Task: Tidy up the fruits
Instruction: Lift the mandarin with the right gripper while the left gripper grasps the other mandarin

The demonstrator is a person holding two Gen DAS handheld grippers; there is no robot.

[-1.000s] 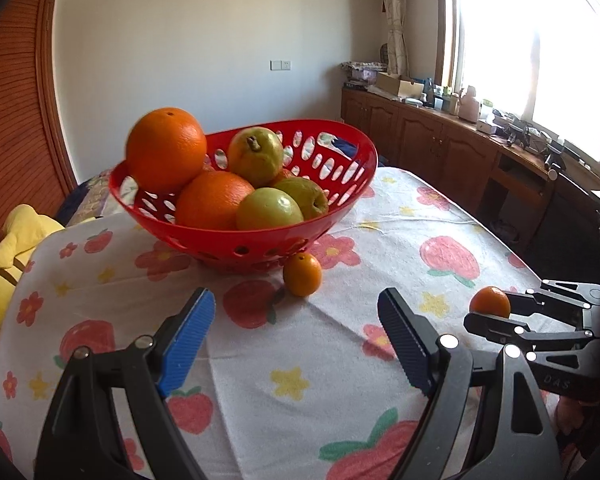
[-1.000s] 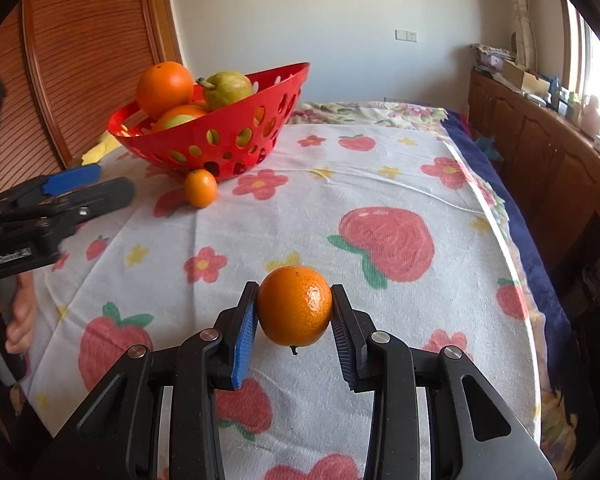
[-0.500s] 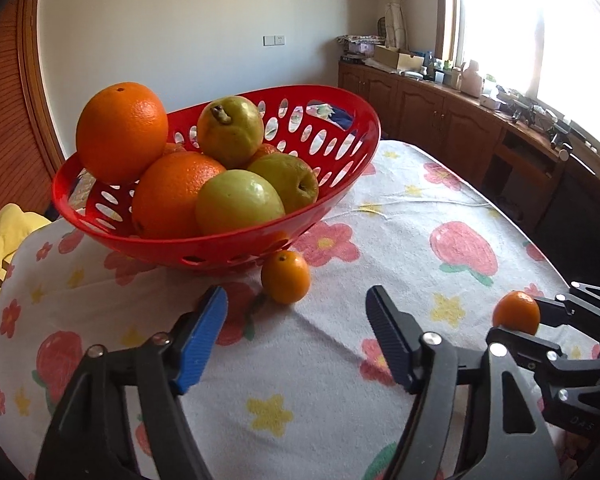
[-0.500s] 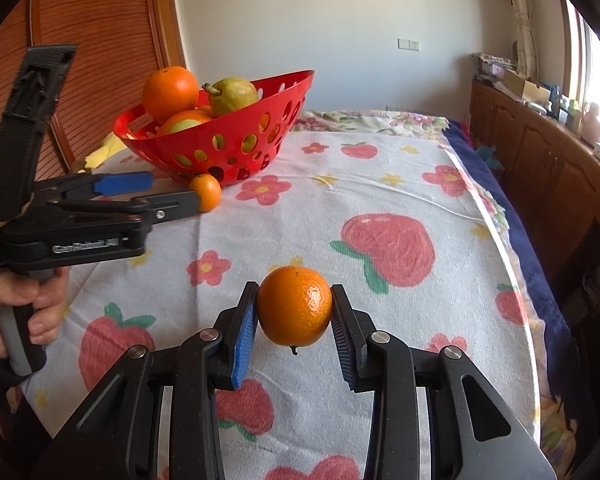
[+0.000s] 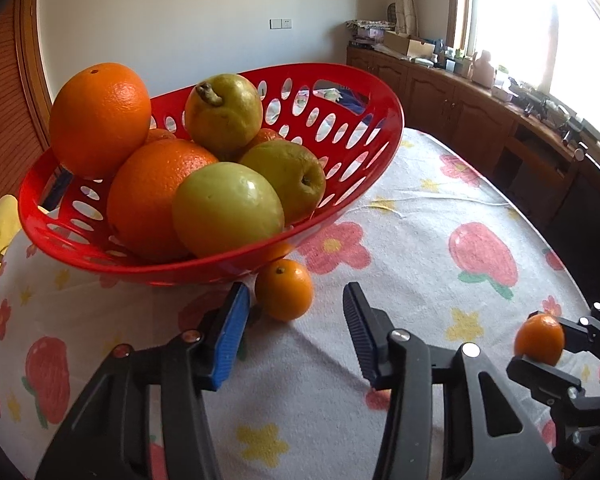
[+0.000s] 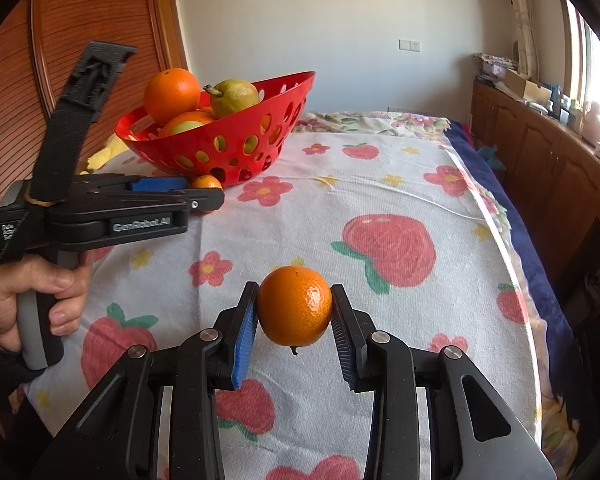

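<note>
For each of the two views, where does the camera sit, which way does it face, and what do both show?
Left wrist: sits on the left tool, facing down across the table at the loose small orange beside the red basket; its own fingers have just been closing, not gripping; the right tool shows at far right.
Right wrist: sits on the right tool, shut on a small orange, facing the basket; the left tool and a hand show.
Shared: basket, both small oranges, floral tablecloth.

A red basket (image 5: 352,184) with oval holes holds orange oranges (image 5: 100,116) and yellow-green pears (image 5: 224,112). At its 5 o'clock, an orange mandarin (image 5: 284,290) lies on white cloth (image 5: 412,280) printed with red strawberries, pink flowers, yellow stars.
</note>
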